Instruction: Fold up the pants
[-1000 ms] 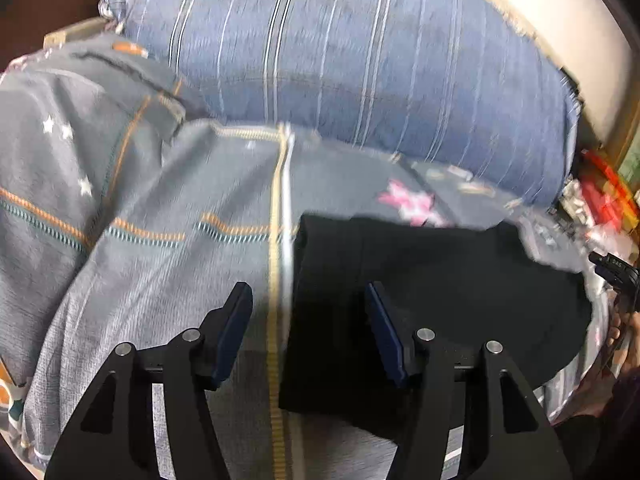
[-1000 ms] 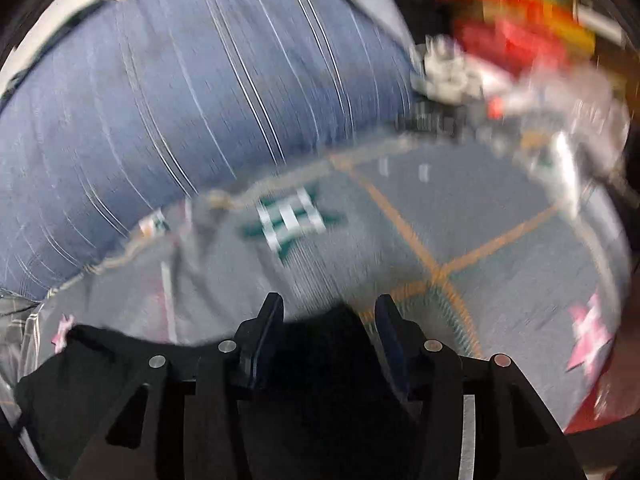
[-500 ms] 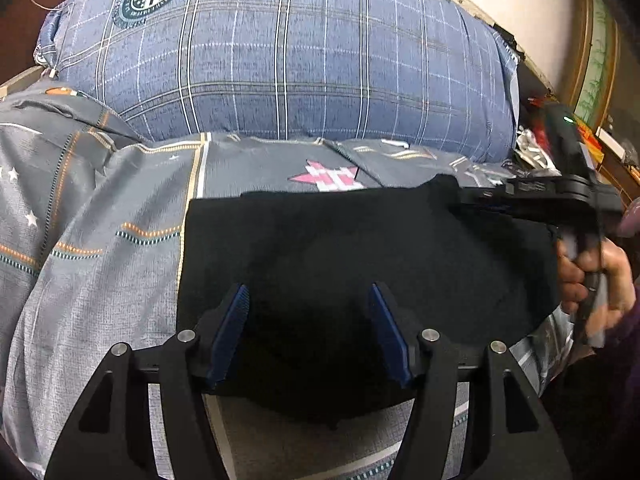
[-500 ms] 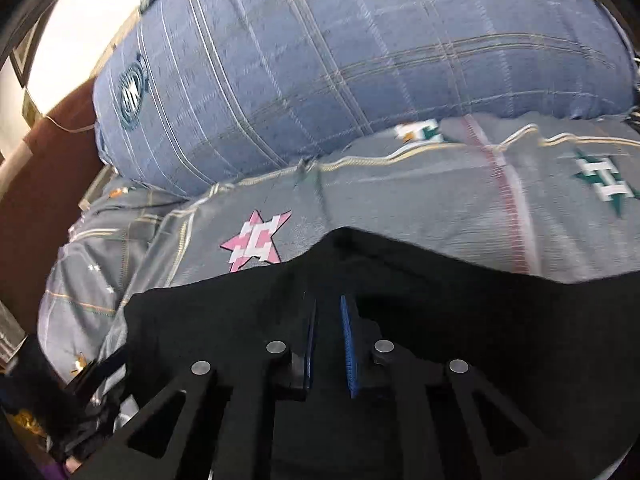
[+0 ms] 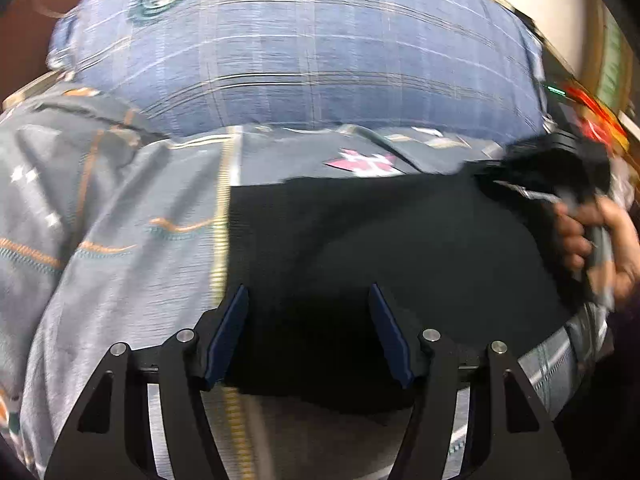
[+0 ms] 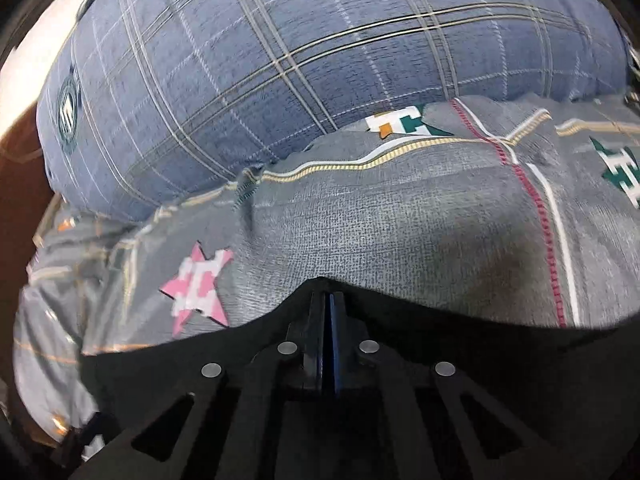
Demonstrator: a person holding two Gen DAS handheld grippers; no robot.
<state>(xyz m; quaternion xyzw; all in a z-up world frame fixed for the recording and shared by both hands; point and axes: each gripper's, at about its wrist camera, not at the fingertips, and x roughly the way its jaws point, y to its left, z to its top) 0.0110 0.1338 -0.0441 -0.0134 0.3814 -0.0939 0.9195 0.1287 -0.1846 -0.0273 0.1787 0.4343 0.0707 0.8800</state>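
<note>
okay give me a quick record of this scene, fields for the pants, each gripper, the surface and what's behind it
pants: black, lying flat on the bedspread
left gripper: open, over the near edge of the pants, pads not pressing
right gripper: jaws closing, pinching the far edge of the pants
hand: holds the right gripper's handle
bedspread: grey, with a pink star and stripes
pillow: blue plaid, behind the pants

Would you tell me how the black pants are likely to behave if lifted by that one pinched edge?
Probably floppy: the black pants peak into a soft tent where the right claw pinches them. Likely light, since they lie flat on the bedspread. The unheld side under the open left claw would probably sag.
</note>
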